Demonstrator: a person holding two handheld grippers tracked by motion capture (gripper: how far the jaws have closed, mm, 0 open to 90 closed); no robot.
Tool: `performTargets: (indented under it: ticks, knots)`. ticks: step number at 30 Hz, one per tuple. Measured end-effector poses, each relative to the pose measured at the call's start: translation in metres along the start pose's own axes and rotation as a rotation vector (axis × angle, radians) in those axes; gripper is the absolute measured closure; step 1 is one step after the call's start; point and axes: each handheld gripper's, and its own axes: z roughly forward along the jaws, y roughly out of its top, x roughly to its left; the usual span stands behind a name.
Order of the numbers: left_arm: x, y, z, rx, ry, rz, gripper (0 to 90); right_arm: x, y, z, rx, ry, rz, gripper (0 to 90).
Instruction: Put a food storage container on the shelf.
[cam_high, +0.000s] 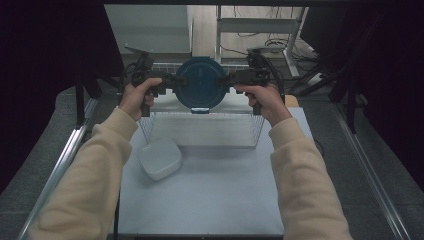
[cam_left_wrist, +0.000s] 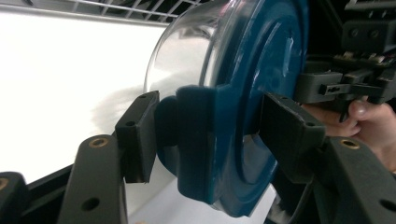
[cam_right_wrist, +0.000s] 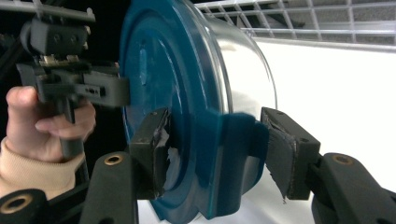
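Note:
A round clear container with a dark blue lid (cam_high: 201, 82) hangs on its side above the far edge of a wire basket (cam_high: 200, 131), lid facing me. My left gripper (cam_high: 179, 80) is shut on the lid's left latch tab, and my right gripper (cam_high: 226, 79) is shut on the right one. In the left gripper view the left gripper (cam_left_wrist: 210, 126) clamps the blue tab (cam_left_wrist: 196, 140), with the clear bowl (cam_left_wrist: 187, 56) behind it. In the right gripper view the right gripper (cam_right_wrist: 215, 149) pinches the other tab (cam_right_wrist: 224, 154) the same way.
A white square lidded box (cam_high: 160, 158) lies on the white table mat (cam_high: 215, 200) in front of the basket's left corner. Metal rails run along both table sides. Dark curtains and a desk frame stand beyond the table.

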Motion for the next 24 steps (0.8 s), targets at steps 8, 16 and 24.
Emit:
performTargets:
  ticks: [8, 16, 24]
  knots:
    - [0.02, 0.01, 0.009, -0.022, -0.04, -0.111, 39.9, -0.01, 0.005, 0.009, -0.035, -0.015, 0.112, 42.1]
    - [0.03, 0.013, 0.018, -0.033, -0.046, -0.181, 38.8, -0.027, 0.007, 0.019, -0.036, -0.001, 0.251, 39.6]
    - [0.033, 0.012, 0.021, -0.044, -0.052, -0.185, 38.4, -0.041, 0.004, 0.022, -0.032, 0.037, 0.309, 38.5]
